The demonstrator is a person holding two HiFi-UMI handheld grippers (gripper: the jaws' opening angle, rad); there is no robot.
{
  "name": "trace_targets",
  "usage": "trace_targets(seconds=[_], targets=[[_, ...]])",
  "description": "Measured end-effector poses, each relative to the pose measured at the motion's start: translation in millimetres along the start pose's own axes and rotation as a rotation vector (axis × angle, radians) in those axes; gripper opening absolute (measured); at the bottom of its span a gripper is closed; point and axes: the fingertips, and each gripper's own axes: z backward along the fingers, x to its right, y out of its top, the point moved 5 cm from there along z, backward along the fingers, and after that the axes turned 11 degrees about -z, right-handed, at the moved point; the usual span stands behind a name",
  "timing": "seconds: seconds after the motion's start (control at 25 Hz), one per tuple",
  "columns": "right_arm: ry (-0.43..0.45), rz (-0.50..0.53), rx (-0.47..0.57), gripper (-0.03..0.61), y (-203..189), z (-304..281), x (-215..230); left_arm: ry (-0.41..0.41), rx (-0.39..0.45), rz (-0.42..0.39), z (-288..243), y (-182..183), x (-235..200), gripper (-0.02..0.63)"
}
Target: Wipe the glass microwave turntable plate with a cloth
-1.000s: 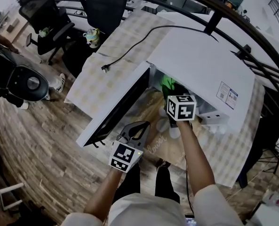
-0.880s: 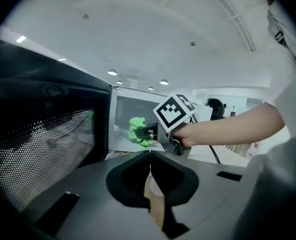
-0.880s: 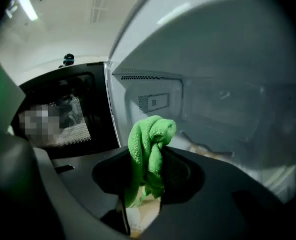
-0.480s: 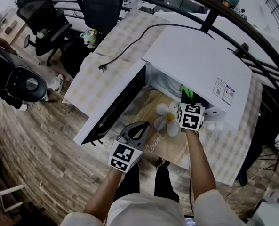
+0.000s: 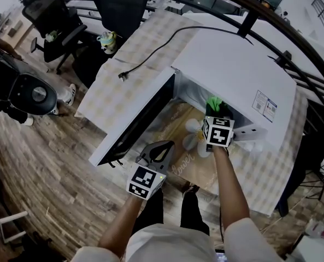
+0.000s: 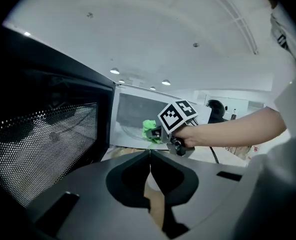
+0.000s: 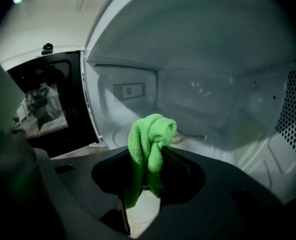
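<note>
My right gripper [image 5: 216, 116] is at the mouth of the open white microwave [image 5: 233, 70], shut on a bunched green cloth [image 5: 216, 103]. In the right gripper view the cloth [image 7: 150, 141] stands up between the jaws of that gripper [image 7: 148, 160]. Behind it, the glass turntable plate [image 7: 207, 136] lies faintly visible on the cavity floor. I cannot tell whether the cloth touches the plate. My left gripper [image 5: 164, 146] hangs shut and holding nothing in front of the microwave, lower left. From the left gripper [image 6: 148, 154] I see the cloth [image 6: 148, 129] and the right gripper's marker cube [image 6: 176, 115].
The microwave door [image 5: 131, 127] hangs open to the left, its mesh window [image 6: 43, 144] close beside my left gripper. A flower-printed mat [image 5: 190, 142] lies before the cavity. A black power cord [image 5: 151, 59] trails over the chequered tablecloth [image 5: 112, 91]. Office chairs [image 5: 63, 26] stand beyond.
My right gripper has carried the green cloth to the right across the microwave's mouth, then slightly back in. The left gripper has stayed where it was.
</note>
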Motion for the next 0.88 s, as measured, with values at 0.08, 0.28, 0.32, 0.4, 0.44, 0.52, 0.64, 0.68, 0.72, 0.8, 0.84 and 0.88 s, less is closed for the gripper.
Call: trace_targets(seconds=[0.08,0.28,0.32,0.4,0.44,0.52,0.64,0.68,0.72,0.8,0.84,0.88], targets=[[0.034,0.019,-0.001,0.152,1,-2,-16,0.002,0.004,-0.002,2,1,-1,0.02],[0.152,0.093,-0.014,0.152,1,3,-52,0.02,0.011,0.0,8,6,-8,0.02],[0.187,0.098,-0.019,0.152,1,6,-59,0.024,0.013,-0.003,9,8,-9,0.02],[0.244,0.103,-0.022,0.152,3,16,-70,0.034,0.02,-0.012,12,15,-10,0.02],[0.263,0.103,-0.02,0.152,5,24,-74,0.041,0.025,-0.016,14,20,-11,0.02],[0.294,0.099,-0.014,0.152,8,43,-78,0.057,0.038,-0.03,18,30,-13,0.02],[0.325,0.099,-0.002,0.152,15,81,-74,0.08,0.063,-0.053,25,55,-14,0.02],[0.329,0.103,0.005,0.152,18,94,-71,0.088,0.075,-0.06,29,65,-14,0.02],[0.329,0.108,0.014,0.151,22,109,-68,0.097,0.089,-0.069,32,76,-14,0.02],[0.325,0.119,0.04,0.15,30,139,-58,0.113,0.118,-0.092,41,96,-13,0.02],[0.324,0.123,0.057,0.15,36,155,-53,0.118,0.131,-0.105,44,106,-11,0.02],[0.323,0.126,0.077,0.15,42,171,-47,0.121,0.143,-0.118,47,115,-9,0.02]])
